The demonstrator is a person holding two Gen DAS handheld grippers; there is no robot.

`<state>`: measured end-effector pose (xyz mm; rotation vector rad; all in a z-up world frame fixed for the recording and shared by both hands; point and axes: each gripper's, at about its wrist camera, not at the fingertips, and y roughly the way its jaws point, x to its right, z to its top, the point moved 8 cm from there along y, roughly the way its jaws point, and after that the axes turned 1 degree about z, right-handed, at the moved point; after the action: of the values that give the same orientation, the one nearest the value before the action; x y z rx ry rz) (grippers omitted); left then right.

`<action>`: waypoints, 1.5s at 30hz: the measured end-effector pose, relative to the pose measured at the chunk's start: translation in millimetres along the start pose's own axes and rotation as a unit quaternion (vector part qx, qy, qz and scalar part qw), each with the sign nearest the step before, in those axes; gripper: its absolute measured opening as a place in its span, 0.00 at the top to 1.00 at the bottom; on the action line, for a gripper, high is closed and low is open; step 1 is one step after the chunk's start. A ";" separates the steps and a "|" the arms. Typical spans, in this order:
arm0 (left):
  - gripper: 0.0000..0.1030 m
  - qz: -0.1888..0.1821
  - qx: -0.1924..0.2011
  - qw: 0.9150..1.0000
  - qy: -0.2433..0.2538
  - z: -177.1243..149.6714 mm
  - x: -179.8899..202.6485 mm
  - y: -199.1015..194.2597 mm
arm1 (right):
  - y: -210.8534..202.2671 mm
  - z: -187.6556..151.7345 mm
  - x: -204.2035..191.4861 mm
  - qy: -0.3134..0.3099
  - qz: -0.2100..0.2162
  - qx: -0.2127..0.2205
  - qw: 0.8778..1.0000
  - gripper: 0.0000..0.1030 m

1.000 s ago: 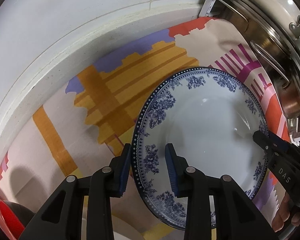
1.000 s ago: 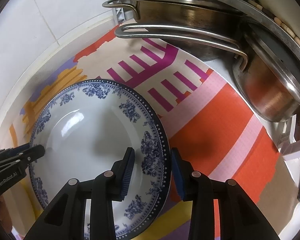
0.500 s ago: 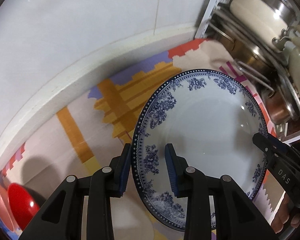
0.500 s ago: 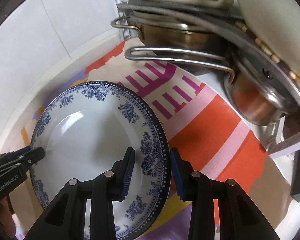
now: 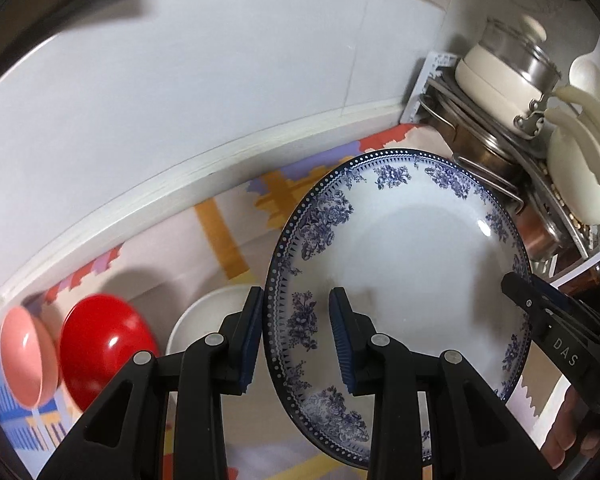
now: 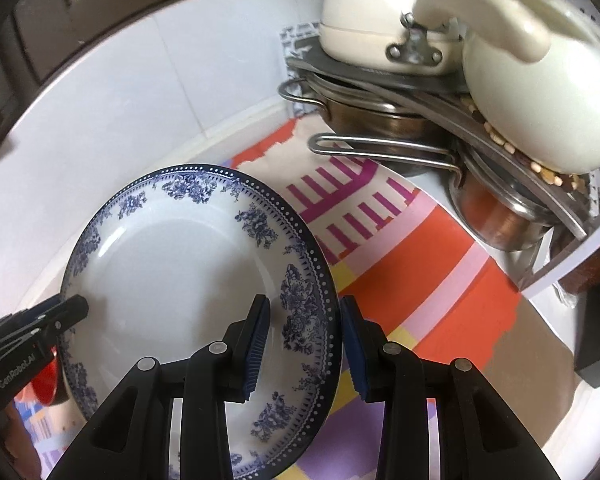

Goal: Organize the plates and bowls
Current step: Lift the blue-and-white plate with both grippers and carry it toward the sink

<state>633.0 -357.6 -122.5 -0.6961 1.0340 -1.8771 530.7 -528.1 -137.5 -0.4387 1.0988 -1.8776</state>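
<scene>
both tongs are on the blue-and-white plate (image 5: 404, 256) here, one on each side of its rim, and the plate is up in the air, clear of the surface (image 6: 432, 280) and its bright patterned cloth (image 6: 416, 284), tipped so the face looks toward the cameras

left tongs (image 5: 296, 336) narrow, clamped over the plate's left rim: one blue pad behind the edge, the other pressed on the flowered border. right tongs (image 6: 304, 340) narrow too, gripping the opposite rim the same way, one pad on the white face, one outside the dotted edge. in the left wrist view the right tongs come in at the far side of the plate, with fingers of the person's hand (image 5: 568, 432) showing under them

down below the plate on the left sit a white bowl (image 5: 204, 320), a red bowl (image 5: 100, 344) beside it and a pink bowl (image 5: 24, 360) further left, all on the cloth near the white tiled wall (image 5: 220, 92)

over on the right a white rack (image 5: 424, 84) is piled high: steel pans (image 6: 496, 216) with long handles, a cream pot (image 6: 364, 36) with a metal bracket, and a pale rounded lid (image 6: 540, 92) leaning on top. the plate hangs in front of that rack, touching none of it
</scene>
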 end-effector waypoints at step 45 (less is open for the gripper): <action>0.68 0.155 0.103 0.942 -0.280 -269.6 -211.5 -182.9 | -114.0 -183.6 -210.1 -0.241 0.173 0.000 0.955 0.64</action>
<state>448.3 -16.0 -113.1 -0.8237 0.5326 -1.3695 463.7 -235.0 -116.3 -0.6221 0.7850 -1.3653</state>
